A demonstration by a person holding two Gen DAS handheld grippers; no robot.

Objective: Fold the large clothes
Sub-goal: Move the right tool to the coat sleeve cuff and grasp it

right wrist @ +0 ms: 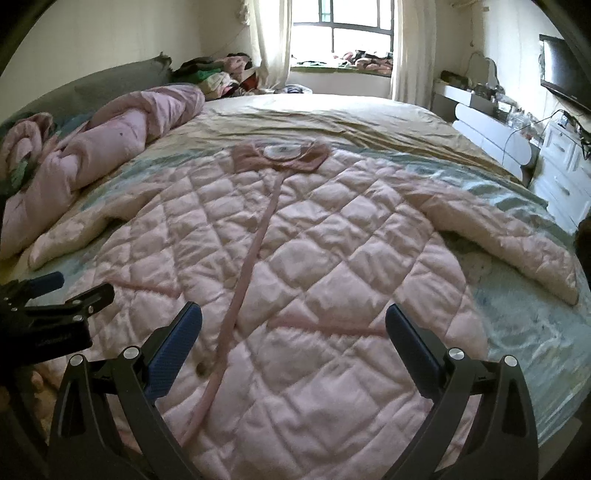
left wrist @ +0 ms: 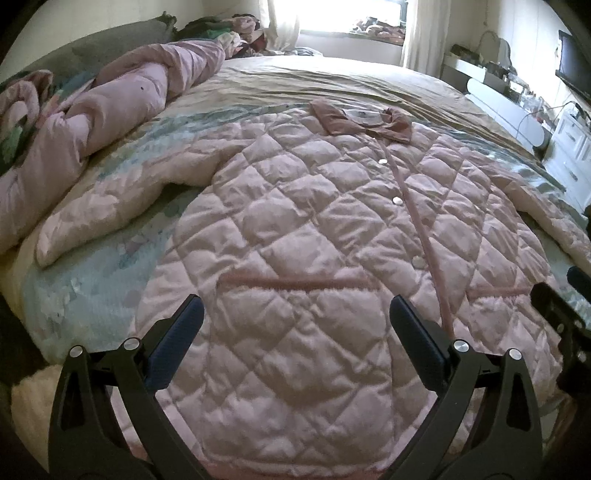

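A pink quilted coat (left wrist: pixel 295 236) lies spread face up on the bed, collar (left wrist: pixel 362 123) far, hem near, both sleeves out to the sides. My left gripper (left wrist: pixel 295 310) hovers open over the coat's lower left half, nothing between its fingers. My right gripper (right wrist: pixel 293 317) hovers open over the lower right half (right wrist: pixel 314 258), beside the button strip (right wrist: pixel 243 288), also empty. The right gripper (left wrist: pixel 565 314) shows at the edge of the left wrist view, and the left gripper (right wrist: pixel 55 299) at the edge of the right wrist view.
A rolled pink quilt (left wrist: pixel 110 107) lies along the bed's left side. The bedsheet (right wrist: pixel 332 114) stretches far toward a window (right wrist: pixel 343 33) with clothes piled nearby (right wrist: pixel 221 74). White drawers and a desk (right wrist: pixel 554 155) stand along the right wall.
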